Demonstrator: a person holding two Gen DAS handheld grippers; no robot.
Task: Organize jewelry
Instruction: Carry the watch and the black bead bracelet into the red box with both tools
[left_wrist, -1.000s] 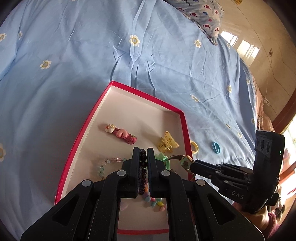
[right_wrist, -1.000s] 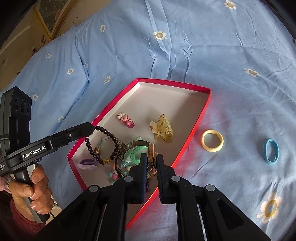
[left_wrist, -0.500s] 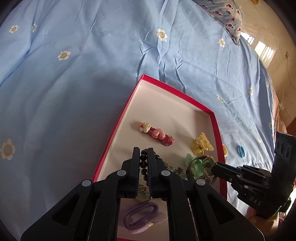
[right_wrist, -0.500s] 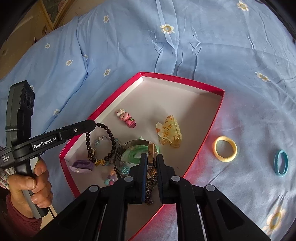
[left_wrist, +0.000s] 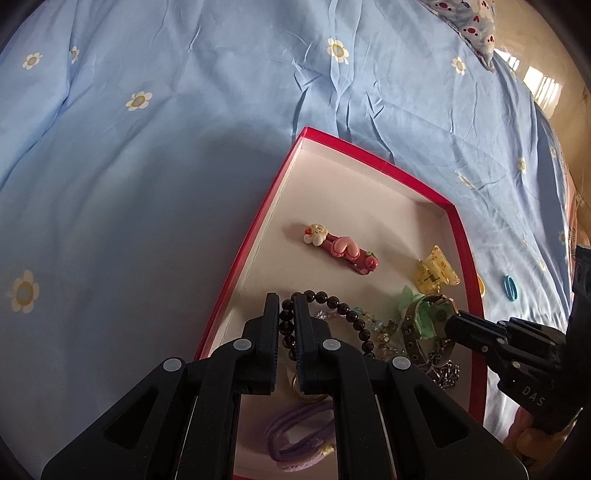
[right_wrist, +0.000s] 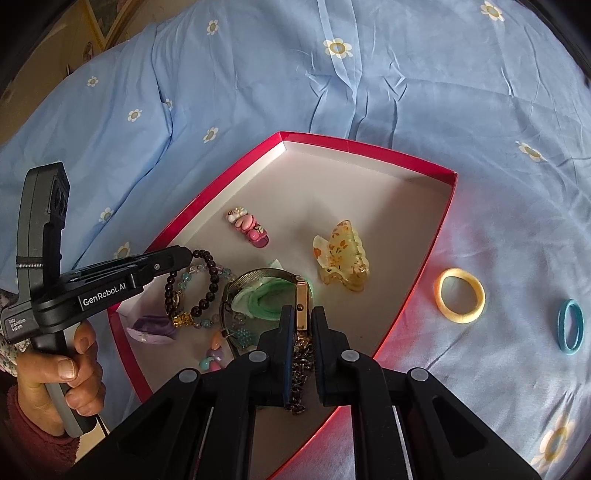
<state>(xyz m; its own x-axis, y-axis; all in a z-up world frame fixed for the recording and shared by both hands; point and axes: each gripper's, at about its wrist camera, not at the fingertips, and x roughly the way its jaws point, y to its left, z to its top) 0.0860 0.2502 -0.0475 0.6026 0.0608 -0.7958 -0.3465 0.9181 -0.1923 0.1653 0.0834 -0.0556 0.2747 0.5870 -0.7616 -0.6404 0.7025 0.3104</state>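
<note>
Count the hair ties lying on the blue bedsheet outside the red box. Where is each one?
2. A yellow hair tie lies just right of the red box wall, and a blue hair tie lies further right. Others may be hidden beyond the frame.

purple hair tie (left_wrist: 300, 439) half behind fingers (left_wrist: 270, 343)

Both tools are matte black plastic. The left gripper (right_wrist: 186, 254) has a pistol handle with a grey trigger, white "GenRobot.AI" lettering on its side, and silver screw heads along its fingers (left_wrist: 271, 325). Beside that handle, a dark red sleeve (right_wrist: 22, 439) cuffs the hand (right_wrist: 59, 373). The right gripper (left_wrist: 452, 323) bears "DAS" in white.
</note>
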